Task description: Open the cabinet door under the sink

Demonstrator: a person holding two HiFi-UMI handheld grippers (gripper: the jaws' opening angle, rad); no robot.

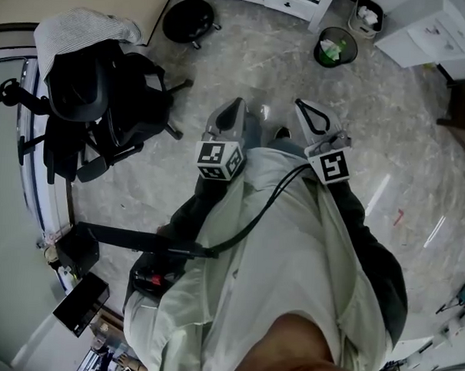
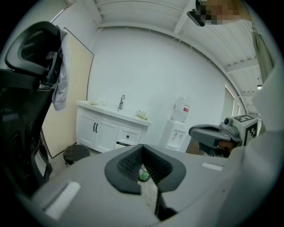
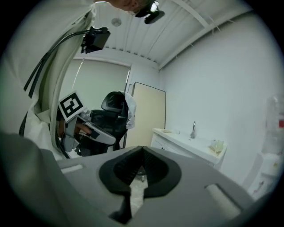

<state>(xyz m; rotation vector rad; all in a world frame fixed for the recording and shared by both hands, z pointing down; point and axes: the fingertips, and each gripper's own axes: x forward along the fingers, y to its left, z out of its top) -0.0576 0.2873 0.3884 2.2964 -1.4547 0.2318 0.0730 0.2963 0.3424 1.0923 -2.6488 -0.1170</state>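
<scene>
**Inspector:** Cabinet door under the sink: what is its status?

**Assistant:** Shut and not reached. Left hand-held gripper: jaws pressed together, nothing between them. Right hand-held gripper: also closed and empty. Both are held ahead of the person's torso and point slightly down. I judge that a carrying posture, not a grasping one.

**Inspector:** And beyond them?

**Assistant:** Open floor, then a waste bin, then the white vanity against the far wall. The door sits below the tap, with dark upright handles at the centre seam. An office chair with a striped shirt draped over it stands to the person's left, seemingly off the direct route.

**Inspector:** What does the next move require?

**Assistant:** An approach across the room. In my judgement one hand-held gripper must then spread its jaws to take a handle, since closed jaws cannot pinch it.
</scene>
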